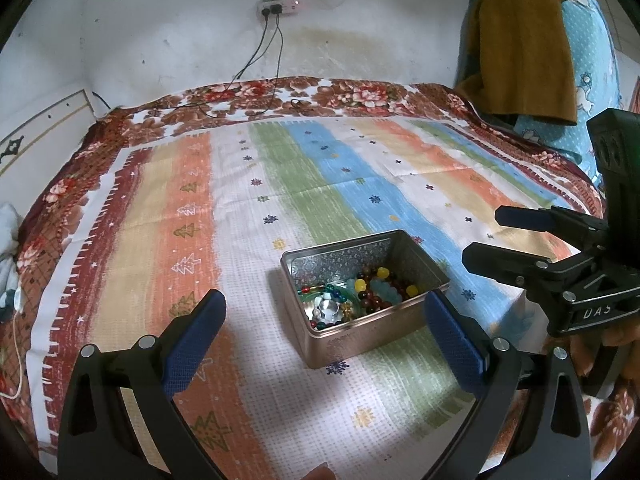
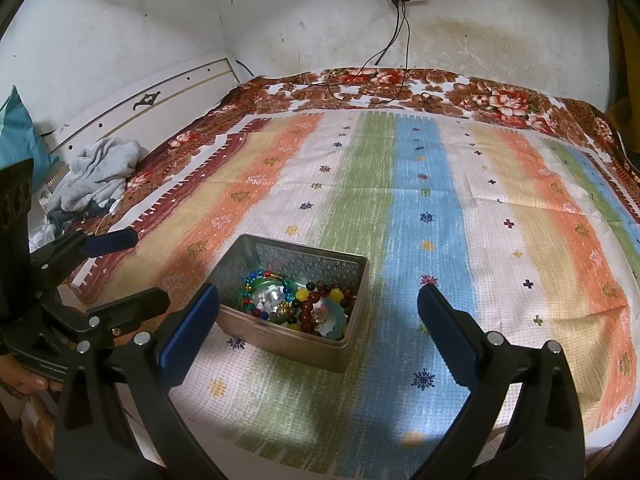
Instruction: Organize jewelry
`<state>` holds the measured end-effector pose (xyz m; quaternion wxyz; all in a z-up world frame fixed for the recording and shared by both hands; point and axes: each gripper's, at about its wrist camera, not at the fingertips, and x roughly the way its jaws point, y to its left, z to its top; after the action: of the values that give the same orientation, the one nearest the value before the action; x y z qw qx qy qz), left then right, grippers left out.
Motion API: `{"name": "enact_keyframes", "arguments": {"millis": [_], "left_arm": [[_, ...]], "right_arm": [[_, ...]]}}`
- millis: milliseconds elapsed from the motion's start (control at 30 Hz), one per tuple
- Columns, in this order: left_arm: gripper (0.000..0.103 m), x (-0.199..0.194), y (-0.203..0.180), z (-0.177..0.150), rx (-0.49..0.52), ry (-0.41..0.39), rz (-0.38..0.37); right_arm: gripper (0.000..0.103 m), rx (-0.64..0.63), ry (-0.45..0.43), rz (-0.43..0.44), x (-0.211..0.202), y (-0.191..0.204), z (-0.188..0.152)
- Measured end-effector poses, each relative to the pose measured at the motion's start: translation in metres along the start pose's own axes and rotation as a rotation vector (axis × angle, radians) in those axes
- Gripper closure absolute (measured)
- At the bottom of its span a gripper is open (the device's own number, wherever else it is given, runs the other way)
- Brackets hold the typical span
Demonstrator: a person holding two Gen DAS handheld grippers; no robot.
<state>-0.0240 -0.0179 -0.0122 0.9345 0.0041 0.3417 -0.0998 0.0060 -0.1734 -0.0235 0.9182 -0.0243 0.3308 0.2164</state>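
On the bed (image 1: 320,184), wide bare cloth surrounds the tin (image 1: 362,300); both my grippers' fingers spread apart, tin just ahead, untouched.

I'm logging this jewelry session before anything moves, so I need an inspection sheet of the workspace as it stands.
Surface: striped cloth over a floral blanket on a bed.
Job's things: open metal tin holding beaded bracelets; no lid seen.
Clutter: crumpled grey garment near the headboard.
Grippers: left tongs open and empty, tin between them; right tongs open and empty, beside the tin.
Cables: two black leads run from a wall power strip onto the blanket.
Surroundings: stained white wall; brown garment hanging on the right.
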Motion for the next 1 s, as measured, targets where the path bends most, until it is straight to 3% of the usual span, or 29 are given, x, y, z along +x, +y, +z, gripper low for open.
{"name": "enact_keyframes", "arguments": {"millis": [1000], "left_arm": [[0.006,-0.0002,-0.0017,0.0007,0.001,0.005,0.0]], "right_arm": [[0.005,0.0,0.003,-0.001,0.001,0.0001,0.0011]]}}
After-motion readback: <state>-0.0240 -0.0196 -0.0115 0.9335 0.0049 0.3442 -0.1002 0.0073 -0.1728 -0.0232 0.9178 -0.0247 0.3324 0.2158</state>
